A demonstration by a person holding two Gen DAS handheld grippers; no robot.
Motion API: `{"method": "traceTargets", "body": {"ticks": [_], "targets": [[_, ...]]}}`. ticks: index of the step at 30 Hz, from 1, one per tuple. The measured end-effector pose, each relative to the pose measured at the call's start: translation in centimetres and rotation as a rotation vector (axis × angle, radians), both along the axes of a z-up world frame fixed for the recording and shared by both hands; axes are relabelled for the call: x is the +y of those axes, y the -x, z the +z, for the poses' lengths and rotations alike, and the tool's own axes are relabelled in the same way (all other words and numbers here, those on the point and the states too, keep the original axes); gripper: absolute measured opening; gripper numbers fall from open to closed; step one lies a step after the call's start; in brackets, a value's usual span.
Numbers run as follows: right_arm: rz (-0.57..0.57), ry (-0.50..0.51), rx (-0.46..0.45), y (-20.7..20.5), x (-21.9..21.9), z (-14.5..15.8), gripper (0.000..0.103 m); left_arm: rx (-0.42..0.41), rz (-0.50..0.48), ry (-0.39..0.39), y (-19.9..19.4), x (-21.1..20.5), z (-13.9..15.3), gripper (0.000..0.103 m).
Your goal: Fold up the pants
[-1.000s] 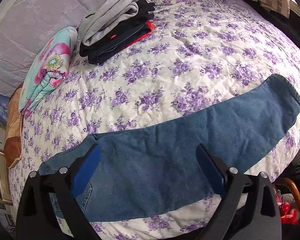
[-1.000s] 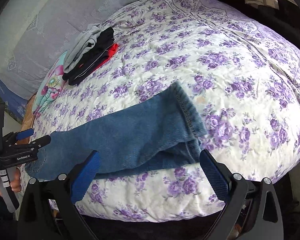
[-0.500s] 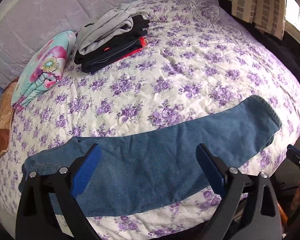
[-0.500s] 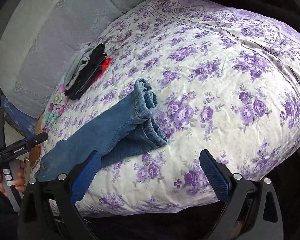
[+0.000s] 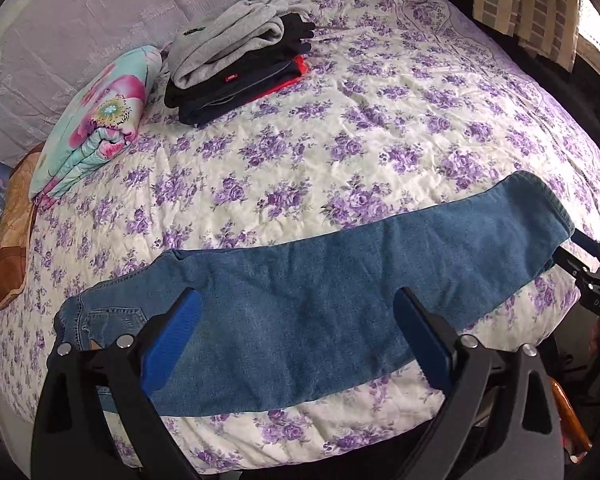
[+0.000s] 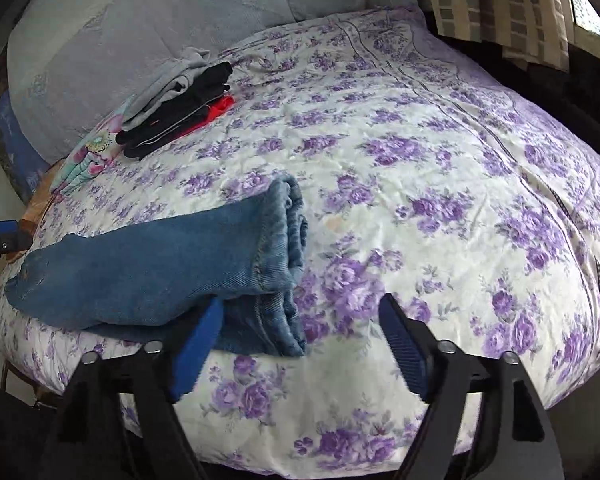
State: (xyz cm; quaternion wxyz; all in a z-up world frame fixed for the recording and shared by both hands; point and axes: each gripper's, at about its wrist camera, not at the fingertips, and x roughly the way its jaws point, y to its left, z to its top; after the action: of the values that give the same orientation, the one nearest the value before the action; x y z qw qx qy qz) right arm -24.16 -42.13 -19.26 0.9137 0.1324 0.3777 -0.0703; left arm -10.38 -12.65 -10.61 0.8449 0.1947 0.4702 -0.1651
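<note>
Dropped closer to the cuffs, the right gripper [image 6: 300, 344] is closing its spread jaws with nothing pinched yet, the jeans [image 5: 320, 304] stretching lengthwise leftward across the bed [image 5: 380, 128] beneath the left gripper [image 5: 296, 340], spread and empty.

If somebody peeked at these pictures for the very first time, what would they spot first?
Probably the blue jeans, stretched long across the near edge of the bed. Next, the purple-flowered bedspread under them, which covers nearly everything. Then the stack of folded clothes far back by the headboard, grey on top with black and red beneath, next to a bright flowery folded blanket.
</note>
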Motion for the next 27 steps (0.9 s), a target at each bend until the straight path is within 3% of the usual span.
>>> {"method": "traceTargets", "body": {"ticks": [3,6,9,11,16,18,20,21,23,24,27], "targets": [[-0.019,0.145,0.106,-3.0,-0.2,-1.3,0.092,0.002,-0.012,-0.01,0.0,-0.6,-0.2,0.094],[-0.046,0.056,0.13,-4.4,-2.7,-1.7,0.093,0.01,-0.036,-0.016,0.3,-1.7,-0.4,0.094],[0.009,0.039,0.115,-3.3,-2.3,-0.2,0.093,0.001,-0.067,-0.024,0.8,-2.5,-0.3,0.094],[0.073,-0.068,0.082,-1.8,-2.9,0.7,0.093,-0.002,-0.074,-0.03,0.8,-2.8,-0.2,0.094],[0.143,-0.477,-0.037,0.1,-5.3,1.5,0.093,0.029,-0.06,-0.025,0.1,-3.2,-0.7,0.095],[0.13,-0.58,-0.038,-0.8,-5.5,0.6,0.082,0.036,-0.067,-0.031,0.1,-3.7,-1.0,0.095],[0.11,-0.681,-0.038,-1.6,-5.5,-0.5,0.06,0.027,-0.082,-0.041,0.2,-4.2,-1.0,0.095],[0.091,-0.703,-0.039,-1.9,-5.5,-1.0,0.056,0.019,-0.09,-0.048,0.3,-4.3,-0.9,0.095],[0.066,-0.739,-0.066,-2.0,-5.6,-1.7,0.031,0.005,-0.101,-0.055,0.4,-4.5,-0.8,0.095],[0.053,-0.76,-0.067,-2.1,-5.7,-2.1,0.023,0.003,-0.102,-0.055,0.4,-4.5,-0.8,0.095],[0.04,-0.733,-0.038,-2.8,-5.5,-2.1,0.014,0.011,-0.097,-0.044,-0.1,-4.3,-0.8,0.095]]}}
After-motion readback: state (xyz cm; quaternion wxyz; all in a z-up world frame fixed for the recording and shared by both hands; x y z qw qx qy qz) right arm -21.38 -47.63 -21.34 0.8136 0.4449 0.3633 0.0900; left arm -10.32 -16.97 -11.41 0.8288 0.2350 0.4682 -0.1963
